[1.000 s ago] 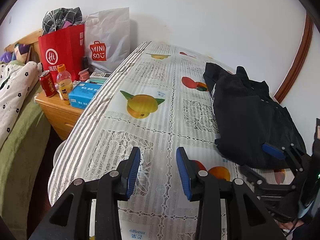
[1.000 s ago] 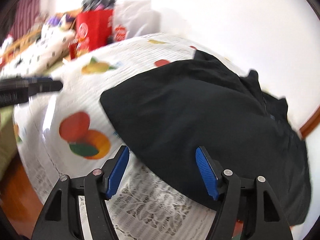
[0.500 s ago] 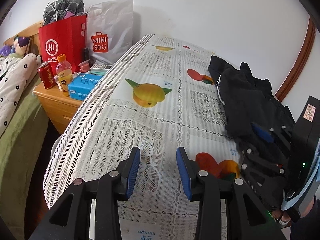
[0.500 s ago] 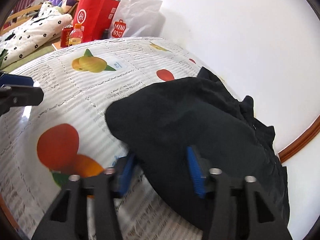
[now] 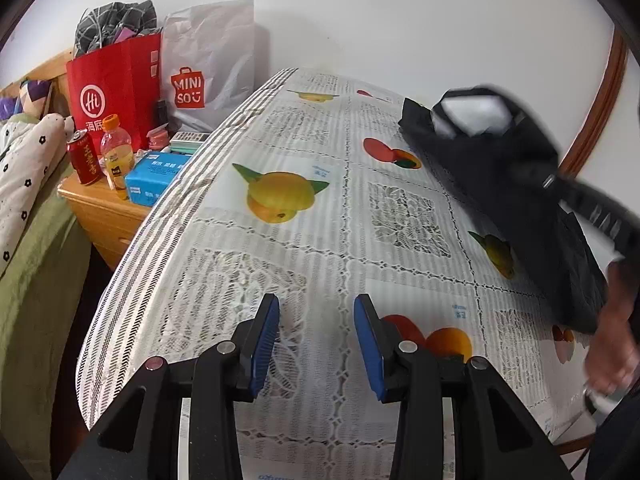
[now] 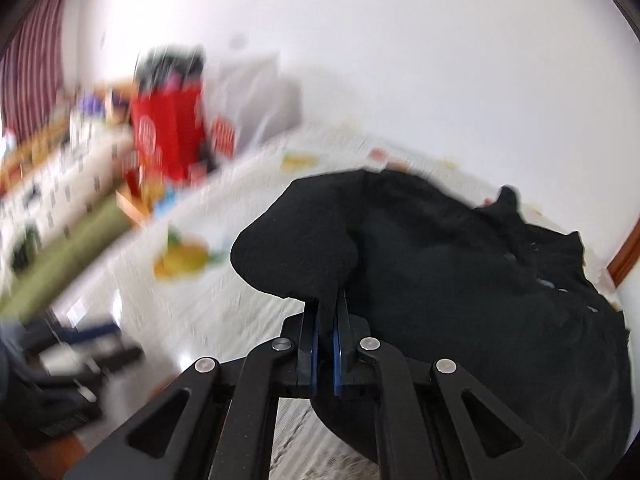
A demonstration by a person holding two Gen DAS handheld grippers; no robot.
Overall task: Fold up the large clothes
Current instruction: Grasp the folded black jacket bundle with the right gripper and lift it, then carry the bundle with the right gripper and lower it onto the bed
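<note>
Since a second ago the left gripper (image 5: 316, 340) has barely shifted: its jaws stand partly open with nothing between them, hovering over the lace tablecloth (image 5: 280, 240) well left of the black garment (image 6: 460, 272). Right of it, the right gripper (image 6: 325, 344) has closed from wide open onto an edge of that garment and lifted it off the cloth, bunching it. The grasp looks secured, so spreading for the first fold can likely begin.
</note>
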